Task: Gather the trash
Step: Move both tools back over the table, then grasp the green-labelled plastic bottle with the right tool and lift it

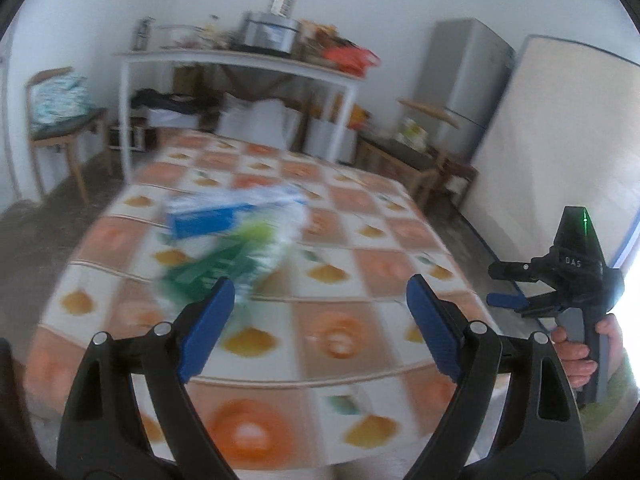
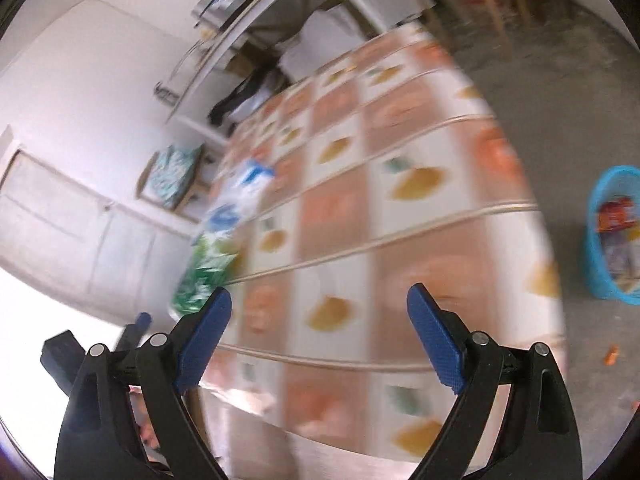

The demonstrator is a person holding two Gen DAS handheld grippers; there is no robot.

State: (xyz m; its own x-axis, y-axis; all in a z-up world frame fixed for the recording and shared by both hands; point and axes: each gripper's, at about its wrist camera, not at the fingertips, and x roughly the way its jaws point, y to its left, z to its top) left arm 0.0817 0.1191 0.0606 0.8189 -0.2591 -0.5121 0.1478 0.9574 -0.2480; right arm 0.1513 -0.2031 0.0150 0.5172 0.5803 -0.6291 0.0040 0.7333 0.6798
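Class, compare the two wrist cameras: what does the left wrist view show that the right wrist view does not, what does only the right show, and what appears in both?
Only the left wrist view shows the grey fridge and the right gripper seen from outside, in a hand.

Only the right wrist view shows the blue basket on the floor, holding wrappers.

Both show the fruit-patterned tablecloth and the blurred blue, white and green packaging lying on it. Both grippers are open and empty.

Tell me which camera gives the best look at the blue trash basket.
The right wrist view. The blue trash basket stands on the floor beside the table, at the frame's right edge, with wrappers visible inside. The left wrist view does not show it at all.
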